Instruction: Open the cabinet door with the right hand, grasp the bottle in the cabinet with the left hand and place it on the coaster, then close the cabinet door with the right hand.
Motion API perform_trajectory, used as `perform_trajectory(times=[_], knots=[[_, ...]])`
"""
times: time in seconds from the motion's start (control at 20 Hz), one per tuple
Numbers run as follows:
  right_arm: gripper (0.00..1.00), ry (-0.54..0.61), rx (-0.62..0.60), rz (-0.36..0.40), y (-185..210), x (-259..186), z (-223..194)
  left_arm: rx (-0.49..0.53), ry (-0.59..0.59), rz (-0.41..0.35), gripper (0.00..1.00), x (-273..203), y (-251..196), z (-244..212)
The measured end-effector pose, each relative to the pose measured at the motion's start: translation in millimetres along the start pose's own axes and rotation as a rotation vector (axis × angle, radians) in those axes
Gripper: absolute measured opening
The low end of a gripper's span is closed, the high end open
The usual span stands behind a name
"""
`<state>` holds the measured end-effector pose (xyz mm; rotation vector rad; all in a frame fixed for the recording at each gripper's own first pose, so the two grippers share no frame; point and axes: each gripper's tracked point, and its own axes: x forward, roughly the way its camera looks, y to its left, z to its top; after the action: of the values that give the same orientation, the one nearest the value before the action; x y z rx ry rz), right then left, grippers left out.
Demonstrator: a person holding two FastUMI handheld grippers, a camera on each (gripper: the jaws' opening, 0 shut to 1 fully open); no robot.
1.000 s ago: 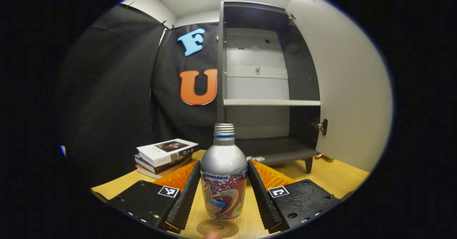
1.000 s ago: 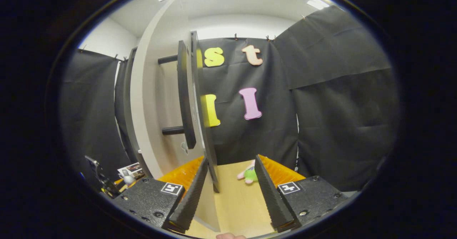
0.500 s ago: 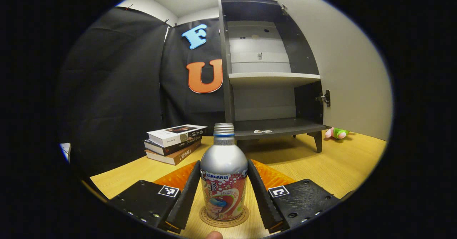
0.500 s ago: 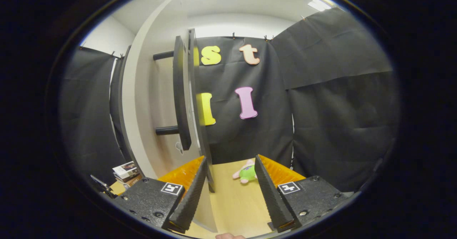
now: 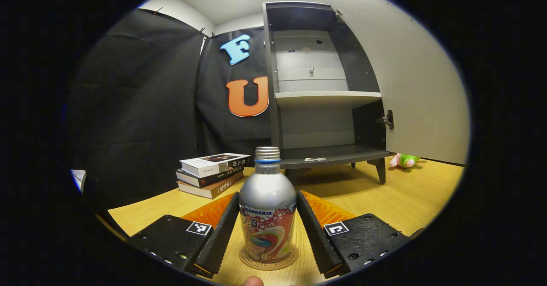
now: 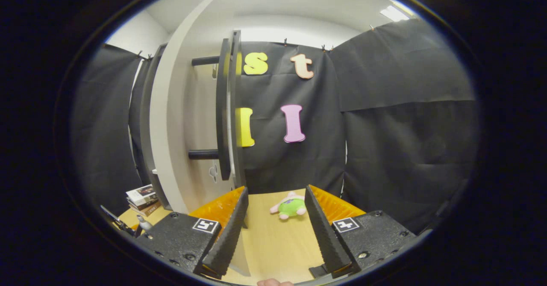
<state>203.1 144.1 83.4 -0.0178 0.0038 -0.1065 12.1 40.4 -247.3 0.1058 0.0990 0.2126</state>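
A silver bottle [image 5: 267, 230] with a colourful label stands upright on a round coaster [image 5: 268, 263] on the wooden table. My left gripper [image 5: 266, 195] is shut on the bottle, one finger pressing each side of its body. Behind it the dark cabinet [image 5: 324, 95] stands open and its pale door [image 5: 419, 85] is swung out to the right. In the right gripper view the door [image 6: 179, 128] is seen edge-on with its long dark handle [image 6: 223, 110]. My right gripper [image 6: 275, 190] is open beside the door's edge and holds nothing.
A stack of books [image 5: 211, 172] lies left of the cabinet. A green and pink plush toy [image 5: 404, 160] [image 6: 288, 207] rests on the table past the door. A small scrap [image 5: 315, 159] lies on the cabinet's bottom shelf. Black cloth walls surround the table.
The bottle came down from just above the coaster and now stands on it, still held. The door's edge slid from between the right fingers to the left finger's side.
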Motion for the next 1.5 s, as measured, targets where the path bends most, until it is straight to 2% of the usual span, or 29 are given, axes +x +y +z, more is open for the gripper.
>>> perform_trajectory(times=[0.15,0.4,0.45,0.6,0.75,0.85,0.9,1.1,1.15,1.2,1.25,1.3,1.4,1.45,1.5], knots=[[0.83,-0.001,0.009,0.006,0,1,0,-0.012,0.016,0.008,0.81,-3,5,-2],[0.80,-0.004,0.000,0.011,-1,1,0,-0.018,0.029,-0.014,0.90,-5,3,-4],[0.83,-0.003,0.001,0.013,0,1,0,-0.017,0.032,-0.016,0.90,-6,4,-4],[0.80,-0.006,-0.005,0.016,0,1,0,-0.016,0.031,-0.010,0.90,-7,5,-2],[0.83,-0.011,-0.009,0.021,-1,3,1,-0.013,0.008,0.006,0.92,-14,10,14],[0.83,-0.010,-0.005,0.023,0,2,1,-0.025,-0.024,0.014,1.00,-25,13,41],[0.83,-0.012,-0.003,0.022,0,1,2,-0.030,-0.043,0.011,0.96,-31,15,60],[0.83,-0.024,-0.004,0.038,1,5,4,-0.039,-0.129,-0.054,0.96,-46,13,159],[0.80,-0.027,0.002,0.045,3,6,4,-0.038,-0.135,-0.079,0.95,-49,11,181],[0.83,-0.028,0.009,0.055,4,7,4,-0.034,-0.145,-0.105,1.00,-51,10,203],[0.83,-0.024,0.016,0.062,5,7,4,-0.029,-0.154,-0.122,0.96,-54,10,225],[0.83,-0.012,0.020,0.065,5,8,3,-0.021,-0.166,-0.133,0.96,-57,11,243],[0.83,-0.001,0.016,0.074,7,7,2,-0.009,-0.173,-0.151,0.95,-61,12,269],[0.80,-0.002,0.008,0.073,6,7,3,-0.022,-0.170,-0.162,0.96,-63,10,275],[0.83,-0.005,-0.004,0.072,6,7,4,-0.044,-0.164,-0.183,0.96,-65,8,277]])
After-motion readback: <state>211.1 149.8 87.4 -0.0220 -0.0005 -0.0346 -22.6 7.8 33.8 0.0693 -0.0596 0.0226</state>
